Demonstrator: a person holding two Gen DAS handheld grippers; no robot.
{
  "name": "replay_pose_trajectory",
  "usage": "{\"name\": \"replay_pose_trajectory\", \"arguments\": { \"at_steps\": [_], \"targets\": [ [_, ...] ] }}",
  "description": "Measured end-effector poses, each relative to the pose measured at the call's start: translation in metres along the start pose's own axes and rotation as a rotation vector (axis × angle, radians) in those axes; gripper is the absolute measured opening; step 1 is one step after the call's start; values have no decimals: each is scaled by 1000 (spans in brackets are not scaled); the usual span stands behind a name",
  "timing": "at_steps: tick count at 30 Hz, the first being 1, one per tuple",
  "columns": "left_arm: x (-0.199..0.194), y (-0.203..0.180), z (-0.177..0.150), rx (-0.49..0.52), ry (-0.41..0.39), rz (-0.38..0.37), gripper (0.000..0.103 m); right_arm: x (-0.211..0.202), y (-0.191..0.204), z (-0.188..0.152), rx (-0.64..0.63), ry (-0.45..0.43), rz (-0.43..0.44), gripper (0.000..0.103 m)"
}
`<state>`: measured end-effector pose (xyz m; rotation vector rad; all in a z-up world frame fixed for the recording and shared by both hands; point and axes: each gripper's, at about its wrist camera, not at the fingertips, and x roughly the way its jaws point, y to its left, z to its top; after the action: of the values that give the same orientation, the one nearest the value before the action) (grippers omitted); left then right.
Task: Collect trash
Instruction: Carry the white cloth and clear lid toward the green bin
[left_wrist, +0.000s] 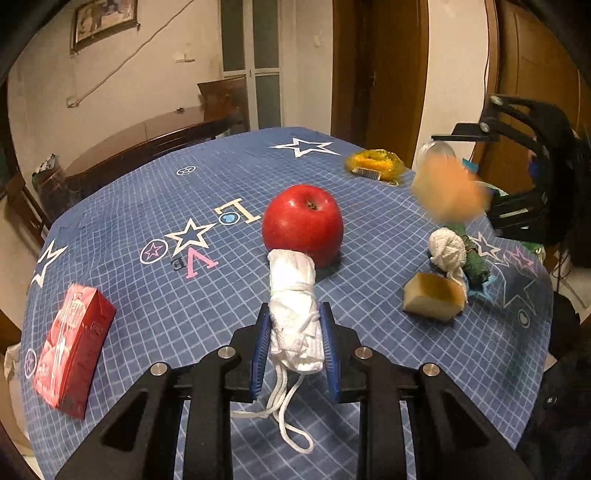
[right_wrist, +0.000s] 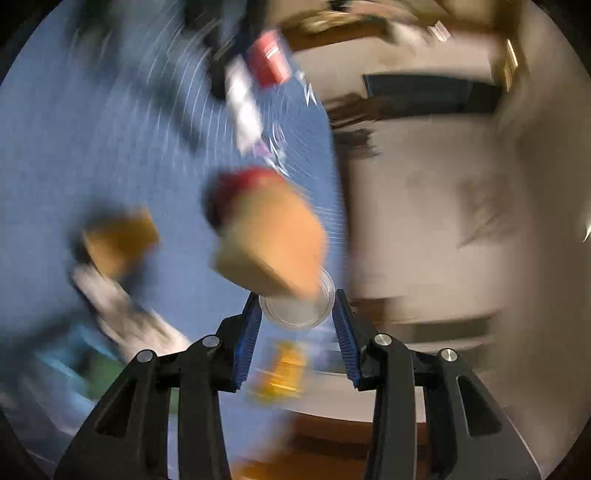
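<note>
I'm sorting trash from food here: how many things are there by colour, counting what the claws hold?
Red: 2, apple, carton
White: 2, rolled mask, cloth ball
Yellow/orange: 2, wrapper, blurred orange thing
Tan: 1, bread
Green: 1, cloth
Clear: 1, cup
Total: 9

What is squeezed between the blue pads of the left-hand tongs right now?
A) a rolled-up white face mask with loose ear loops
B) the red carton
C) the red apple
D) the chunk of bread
A: in the left wrist view, the left tongs clamp the rolled white mask, while the apple sits on the table just beyond it.
</note>
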<state>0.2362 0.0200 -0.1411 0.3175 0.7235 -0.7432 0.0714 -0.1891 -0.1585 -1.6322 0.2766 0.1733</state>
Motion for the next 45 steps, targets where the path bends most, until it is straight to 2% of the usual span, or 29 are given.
{"name": "replay_pose_trajectory", "arguments": {
  "at_steps": [2, 5, 7, 8, 10, 11, 13, 14, 15, 16, 17, 20, 22, 24, 28, 33, 35, 39, 45],
  "targets": [
    [-3, -2, -2, -9, -2, -2, 28, 9, 22, 3, -166, 53, -209, 38],
    [-6, -9, -5, -5, -12, -11, 28, 21, 33, 2, -250, 80, -355, 38],
    [-9, -11, -4, -7, -28, -17, 28, 19, 24, 1, -176, 98, -312, 38],
    [-13, -13, -4, -12, -40, -21, 28, 16, 12, -1, -83, 107, -273, 38],
    [-19, -16, -1, -18, -57, -18, 28, 7, -21, -6, 188, 134, -155, 38],
    [-21, -18, 2, -20, -65, -15, 28, -1, -42, -14, 370, 128, -66, 38],
    [-28, -26, 6, -31, -85, -14, 28, -16, -71, -32, 691, 90, 97, 38],
    [-30, -29, 9, -43, -87, -13, 28, -22, -83, -46, 853, 67, 172, 38],
    [-32, -32, 12, -48, -88, -12, 28, -29, -95, -71, 1076, 34, 270, 38],
    [-36, -39, 17, -51, -93, -9, 28, -35, -99, -85, 1210, 2, 324, 38],
    [-38, -44, 21, -51, -98, -8, 28, -42, -100, -104, 1354, -29, 368, 38],
    [-46, -67, 37, -51, -118, -29, 28, -67, -91, -147, 1648, -74, 422, 38],
    [-51, -83, 48, -38, -139, -45, 28, -80, -82, -163, 1755, -85, 402, 38],
    [-51, -100, 59, -24, -151, -68, 28, -102, -74, -177, 1802, -40, 309, 38],
    [-42, -143, 83, 9, -145, -87, 28, -113, -62, -193, 1858, -2, 258, 39],
    [-13, -199, 110, 21, -105, -64, 28, -138, -54, -208, 1811, 92, 150, 39],
    [-3, -219, 118, 33, -97, -52, 28, -156, -51, -225, 1795, 127, 100, 39],
    [19, -262, 130, 58, -89, -25, 28, -151, -34, -231, 1720, 235, 20, 39],
    [45, -318, 147, 103, -95, -12, 27, -161, -15, -257, 1740, 305, -5, 39]
  ]
}}
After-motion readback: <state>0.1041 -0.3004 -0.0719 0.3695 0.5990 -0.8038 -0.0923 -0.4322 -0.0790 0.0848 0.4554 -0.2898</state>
